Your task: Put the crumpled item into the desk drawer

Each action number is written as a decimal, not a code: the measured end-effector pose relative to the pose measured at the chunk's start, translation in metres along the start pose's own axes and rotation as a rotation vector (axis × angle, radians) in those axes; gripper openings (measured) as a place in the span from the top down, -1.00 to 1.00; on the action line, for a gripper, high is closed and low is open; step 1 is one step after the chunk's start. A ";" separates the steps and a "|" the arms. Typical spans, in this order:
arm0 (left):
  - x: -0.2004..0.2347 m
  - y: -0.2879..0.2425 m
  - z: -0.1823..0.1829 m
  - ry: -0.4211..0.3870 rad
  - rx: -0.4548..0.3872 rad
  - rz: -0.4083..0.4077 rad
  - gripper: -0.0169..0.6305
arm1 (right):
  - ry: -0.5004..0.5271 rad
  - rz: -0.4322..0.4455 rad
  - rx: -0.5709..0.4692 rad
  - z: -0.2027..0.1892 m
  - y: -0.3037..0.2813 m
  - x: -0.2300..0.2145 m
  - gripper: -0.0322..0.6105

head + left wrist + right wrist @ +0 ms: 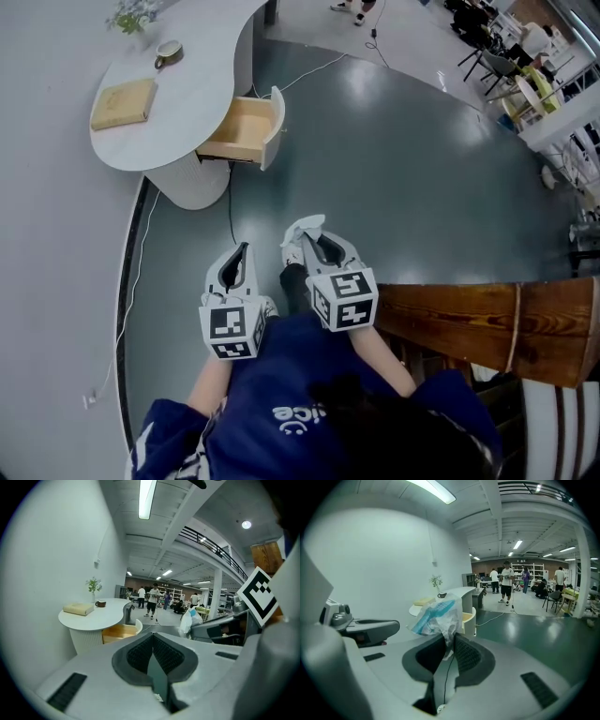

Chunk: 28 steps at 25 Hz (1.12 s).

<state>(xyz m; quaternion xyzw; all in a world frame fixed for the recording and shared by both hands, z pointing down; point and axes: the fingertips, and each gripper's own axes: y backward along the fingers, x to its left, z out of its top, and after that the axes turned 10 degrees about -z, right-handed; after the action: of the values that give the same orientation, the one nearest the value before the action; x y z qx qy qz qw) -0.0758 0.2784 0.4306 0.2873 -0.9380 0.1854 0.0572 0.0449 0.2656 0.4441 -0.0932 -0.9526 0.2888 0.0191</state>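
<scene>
Well back from the desk (183, 98), a person (281, 408) holds a crumpled bag (436, 615), facing the open drawer (275, 127).
The right gripper (449, 638) pinches the bag's edge for carrying; the left gripper (152, 640), jaws together and empty, seems unneeded with the drawer already open.

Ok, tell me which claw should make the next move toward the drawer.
Right. The right claw pinches the crumpled plastic bag, while the left claw is shut on nothing. The desk drawer stands open ahead, so no hand is needed to pull it.
</scene>
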 end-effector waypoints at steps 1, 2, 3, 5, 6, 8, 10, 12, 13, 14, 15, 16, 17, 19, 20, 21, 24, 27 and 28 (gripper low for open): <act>0.002 -0.003 0.001 -0.001 0.002 0.005 0.93 | 0.000 0.006 0.003 0.002 -0.005 0.000 0.71; 0.005 -0.006 0.003 -0.002 0.005 0.012 0.93 | 0.000 0.012 0.007 0.004 -0.010 -0.001 0.71; 0.008 -0.009 0.005 -0.002 0.009 0.019 0.93 | 0.000 0.019 0.010 0.007 -0.016 -0.001 0.71; 0.013 -0.018 0.008 0.001 0.017 0.031 0.93 | -0.001 0.034 0.010 0.015 -0.029 -0.003 0.71; 0.015 -0.022 0.009 0.003 0.021 0.035 0.93 | -0.002 0.041 0.009 0.019 -0.034 -0.004 0.71; 0.017 -0.029 0.014 0.005 0.027 0.046 0.93 | -0.004 0.060 0.006 0.028 -0.042 -0.005 0.71; 0.020 -0.035 0.021 0.009 0.026 0.061 0.93 | -0.005 0.077 0.006 0.036 -0.050 -0.006 0.71; 0.023 -0.044 0.030 0.013 0.015 0.064 0.93 | -0.009 0.090 0.009 0.044 -0.061 -0.011 0.71; 0.024 -0.050 0.033 0.011 0.009 0.060 0.93 | -0.011 0.095 0.012 0.047 -0.068 -0.013 0.71; 0.026 -0.056 0.036 0.009 0.006 0.056 0.93 | -0.013 0.100 0.013 0.050 -0.075 -0.016 0.71; 0.028 -0.063 0.039 0.008 0.007 0.056 0.93 | -0.014 0.106 0.014 0.053 -0.082 -0.019 0.71; 0.030 -0.070 0.041 0.008 0.011 0.062 0.93 | -0.015 0.113 0.013 0.057 -0.088 -0.022 0.71; 0.032 -0.076 0.043 0.010 0.015 0.071 0.93 | -0.016 0.119 0.011 0.061 -0.094 -0.025 0.71; 0.037 -0.090 0.049 0.017 0.021 0.093 0.93 | -0.016 0.132 0.005 0.071 -0.105 -0.032 0.71; 0.039 -0.097 0.052 0.019 0.023 0.103 0.93 | -0.015 0.138 0.002 0.075 -0.110 -0.036 0.71; 0.040 -0.104 0.055 0.019 0.024 0.112 0.93 | -0.015 0.143 0.000 0.080 -0.116 -0.039 0.71; 0.043 -0.124 0.061 0.024 0.031 0.128 0.93 | -0.020 0.160 -0.003 0.090 -0.132 -0.049 0.71; 0.043 -0.142 0.066 0.035 0.040 0.136 0.93 | -0.028 0.179 -0.003 0.099 -0.144 -0.058 0.71; 0.043 -0.147 0.068 0.036 0.043 0.139 0.93 | -0.031 0.186 -0.002 0.101 -0.147 -0.060 0.71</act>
<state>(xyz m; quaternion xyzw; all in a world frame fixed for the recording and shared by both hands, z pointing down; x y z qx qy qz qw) -0.0287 0.1175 0.4237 0.2193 -0.9503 0.2142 0.0548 0.0705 0.0790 0.4424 -0.1769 -0.9403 0.2899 -0.0228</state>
